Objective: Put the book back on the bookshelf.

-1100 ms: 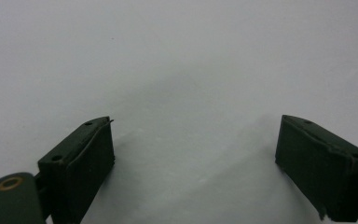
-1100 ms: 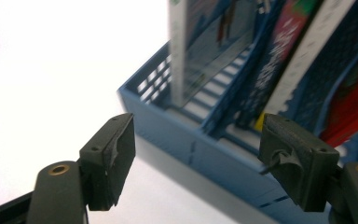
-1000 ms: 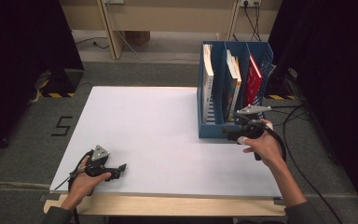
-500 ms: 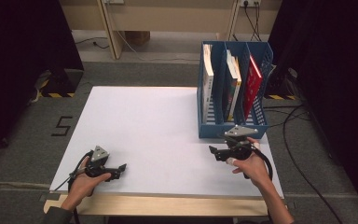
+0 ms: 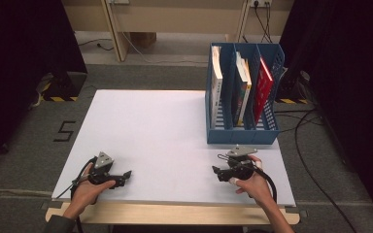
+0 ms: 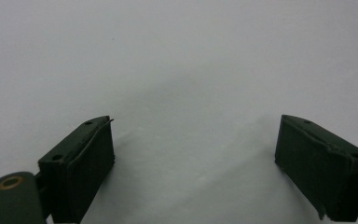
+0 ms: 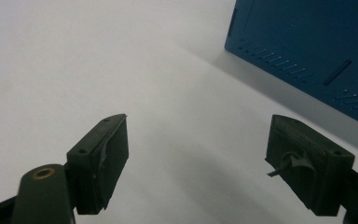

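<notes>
A person is resting two handheld grippers on a white table [image 5: 155,126]: the left gripper [image 5: 126,174] is sitting near the front left corner and the right gripper [image 5: 215,171] near the front right, just in front of a blue file rack [image 5: 243,133]. Both are standing wide open with nothing between their jaws, and the right gripper's jaws have just been opening further. The rack is holding upright books, one of them a red book [image 5: 262,90], whose titles are too small to read; a dark "5" mark [image 5: 64,131] is showing on the floor left of the table.
</notes>
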`<state>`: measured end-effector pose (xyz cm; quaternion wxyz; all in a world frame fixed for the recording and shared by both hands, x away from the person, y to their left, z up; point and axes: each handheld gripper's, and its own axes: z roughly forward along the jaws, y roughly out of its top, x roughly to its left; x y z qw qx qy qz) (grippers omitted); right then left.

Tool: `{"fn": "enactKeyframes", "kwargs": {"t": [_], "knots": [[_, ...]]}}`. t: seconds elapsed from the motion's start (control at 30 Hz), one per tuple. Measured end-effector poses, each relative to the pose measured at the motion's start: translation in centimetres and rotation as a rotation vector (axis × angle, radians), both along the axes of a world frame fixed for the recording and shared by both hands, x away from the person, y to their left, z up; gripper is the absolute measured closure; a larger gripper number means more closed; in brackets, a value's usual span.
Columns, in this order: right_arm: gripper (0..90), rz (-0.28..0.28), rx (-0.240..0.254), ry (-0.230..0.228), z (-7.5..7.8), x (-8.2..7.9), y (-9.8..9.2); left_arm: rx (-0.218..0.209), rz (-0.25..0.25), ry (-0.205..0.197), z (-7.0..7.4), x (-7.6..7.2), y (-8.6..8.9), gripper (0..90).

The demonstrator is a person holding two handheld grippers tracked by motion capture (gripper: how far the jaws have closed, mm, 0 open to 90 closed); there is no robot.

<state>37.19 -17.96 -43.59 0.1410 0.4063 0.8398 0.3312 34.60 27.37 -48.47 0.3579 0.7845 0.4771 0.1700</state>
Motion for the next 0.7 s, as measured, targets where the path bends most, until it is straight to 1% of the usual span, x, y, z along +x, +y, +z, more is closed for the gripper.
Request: {"fn": "enactKeyframes", "kwargs": {"t": [0.03, 0.1, 0.2, 0.27, 0.4, 0.47, 0.53, 0.57, 0.7], "knots": [[21.8, 0.007, -0.003, -0.004, -0.1, -0.1, 0.0, 0.000, 0.000, 0.000, 0.0, 0.0, 0.0, 10.9], [21.8, 0.018, 0.010, -0.005, -0.3, -0.3, 0.2, 0.000, 0.000, 0.000, 0.0, 0.0, 0.0, 10.9], [20.8, 0.040, 0.025, 0.010, -0.7, -0.8, 0.6, 0.001, 0.000, -0.001, 0.0, 0.0, 0.0, 10.9], [20.7, 0.050, 0.019, 0.008, -1.0, -1.0, 0.9, 0.000, -0.001, -0.002, 0.0, 0.0, 0.0, 10.9], [20.3, 0.070, 0.000, 0.019, -1.8, -1.3, 1.4, 0.000, -0.001, -0.002, 0.0, -0.1, 0.0, 10.9], [19.7, 0.081, -0.033, -0.001, -2.3, -1.3, 1.5, 0.000, -0.001, -0.003, 0.0, -0.1, 0.0, 10.9], [18.0, 0.093, -0.080, -0.003, -2.8, -1.4, 1.9, 0.000, -0.001, -0.003, 0.0, -0.1, 0.0, 10.9], [17.0, 0.092, -0.080, -0.016, -2.9, -1.4, 1.8, 0.000, -0.002, -0.003, 0.0, -0.1, 0.0, 10.9], [16.2, 0.072, -0.055, 0.007, -3.0, -1.3, 1.6, 0.000, -0.001, -0.003, 0.0, -0.1, 0.0, 10.9]]}}
